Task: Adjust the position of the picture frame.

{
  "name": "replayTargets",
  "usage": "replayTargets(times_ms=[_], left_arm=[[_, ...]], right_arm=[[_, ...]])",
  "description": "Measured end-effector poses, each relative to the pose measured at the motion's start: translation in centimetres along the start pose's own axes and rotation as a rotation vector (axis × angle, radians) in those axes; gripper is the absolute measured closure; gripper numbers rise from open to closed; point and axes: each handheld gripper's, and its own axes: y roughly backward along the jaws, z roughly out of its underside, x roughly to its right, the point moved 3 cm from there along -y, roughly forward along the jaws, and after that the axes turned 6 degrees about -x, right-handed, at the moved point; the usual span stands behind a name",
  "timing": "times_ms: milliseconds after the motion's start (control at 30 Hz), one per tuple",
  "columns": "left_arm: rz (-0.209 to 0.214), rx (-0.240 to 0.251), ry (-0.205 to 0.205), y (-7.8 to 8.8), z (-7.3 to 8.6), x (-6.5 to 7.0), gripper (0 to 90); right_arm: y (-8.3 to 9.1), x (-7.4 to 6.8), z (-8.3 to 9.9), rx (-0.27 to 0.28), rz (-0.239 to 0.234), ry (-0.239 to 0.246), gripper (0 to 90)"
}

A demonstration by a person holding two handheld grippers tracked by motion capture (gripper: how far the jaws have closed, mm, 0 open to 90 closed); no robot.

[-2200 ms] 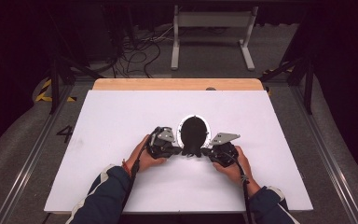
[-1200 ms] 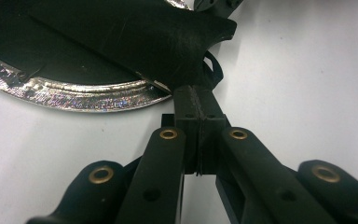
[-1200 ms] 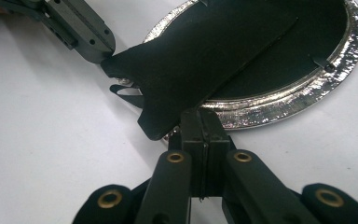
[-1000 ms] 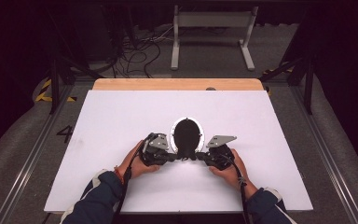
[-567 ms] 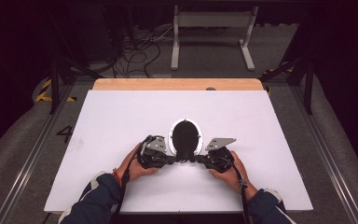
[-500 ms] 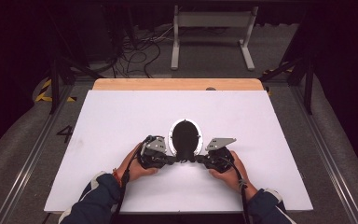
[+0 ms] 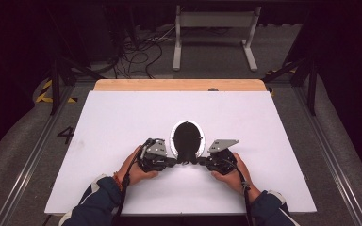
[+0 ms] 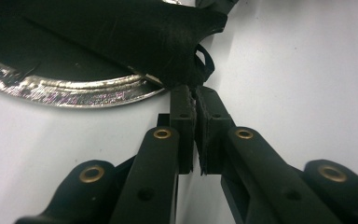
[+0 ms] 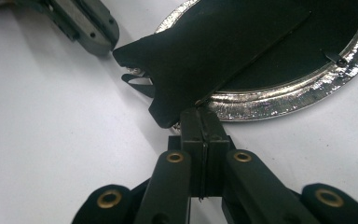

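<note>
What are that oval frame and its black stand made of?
The frame looks like silvery metal or metal-look plastic: its rim glints and is finely hammered. The stand seems a stiff black board, matte with a faint fabric-like grain; which exactly, I cannot tell.

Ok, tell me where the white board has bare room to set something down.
Free: the white board left of the silver-rimmed oval frame, its right side, and the far strip by the wooden edge. Crowded: near-centre, both grippers at the black flap.

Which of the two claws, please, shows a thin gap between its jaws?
The left claw: a thin gap shows between its jaws at the black cloth. The right claw's jaws press flush together.
</note>
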Motion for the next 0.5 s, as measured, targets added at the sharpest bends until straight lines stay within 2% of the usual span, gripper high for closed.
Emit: replayTargets(times_ms=[67,133,200,233,367,500], left_arm=[[-0.001,0.047,0.027,0.7,0.4,0.1,82.5],[-0.026,0.067,0.053,1.5,0.9,0.2,79.1],[-0.056,0.078,0.061,2.3,1.5,0.2,76.2],[-0.072,0.095,0.08,2.9,1.9,0.2,72.9],[-0.118,0.138,0.112,5.0,3.8,0.5,64.7],[-0.182,0.134,0.122,6.7,6.0,1.1,54.3]], right_arm=[[0.1,-0.1,0.1,-0.001,0.001,0.009,90.0],[0.2,-0.1,0.1,-0.009,-0.003,0.02,90.0],[0.3,-0.1,0.2,-0.011,-0.004,0.023,90.0],[0.4,-0.2,0.3,-0.013,-0.003,0.033,90.0],[0.9,-0.3,0.4,-0.006,0.009,0.046,88.0],[1.6,-0.3,0.5,0.009,0.021,0.065,85.7]])
